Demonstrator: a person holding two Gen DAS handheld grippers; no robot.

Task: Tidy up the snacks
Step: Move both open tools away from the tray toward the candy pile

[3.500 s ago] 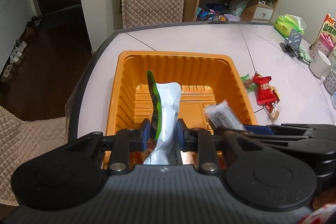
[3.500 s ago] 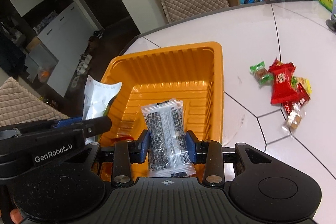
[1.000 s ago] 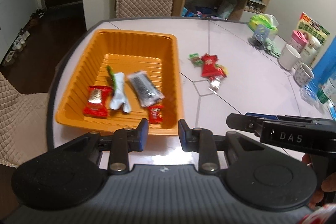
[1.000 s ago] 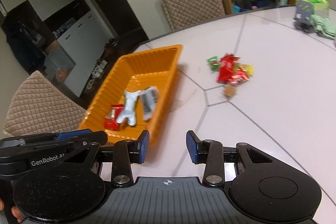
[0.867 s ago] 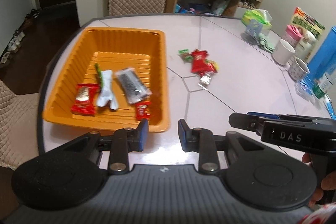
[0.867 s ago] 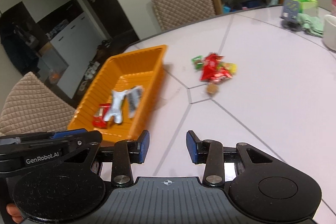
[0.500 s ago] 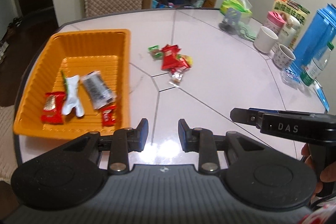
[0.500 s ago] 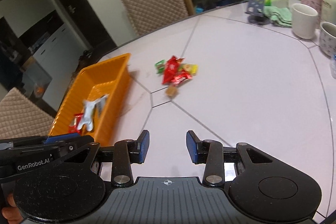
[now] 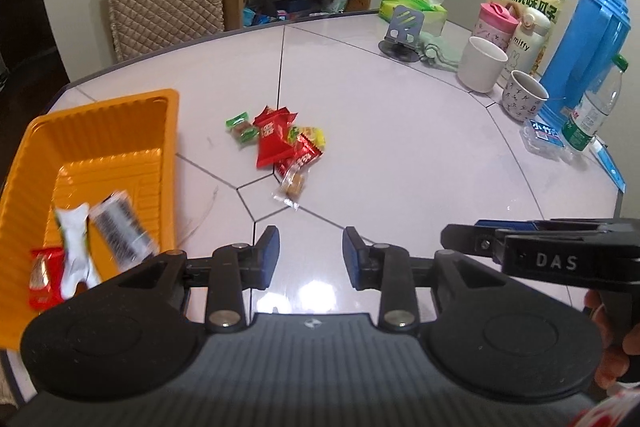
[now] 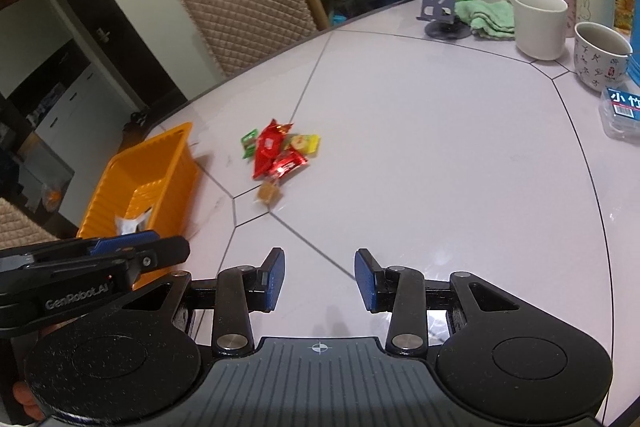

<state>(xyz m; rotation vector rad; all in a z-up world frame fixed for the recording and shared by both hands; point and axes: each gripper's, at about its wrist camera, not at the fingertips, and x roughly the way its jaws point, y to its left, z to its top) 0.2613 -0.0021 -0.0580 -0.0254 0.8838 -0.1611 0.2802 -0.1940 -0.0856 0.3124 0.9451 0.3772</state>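
We've got a few snacks in the orange tray [image 9: 120, 131], the loose pile [image 9: 280, 147] waits on the tabletop [image 9: 400, 167]; left gripper [image 9: 307, 254] opening, empty, right gripper [image 10: 319, 279] narrowly parted, empty

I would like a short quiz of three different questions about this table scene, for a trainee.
1. True or false: the left gripper holds a snack.
2. Where does the white wrapper lie?
A. in the orange tray
B. on the table
C. in the white cup
3. Fill in: the loose snack pile lies to the ___ of the tray in the left wrist view.

Key: 1 false; 2 A; 3 right.
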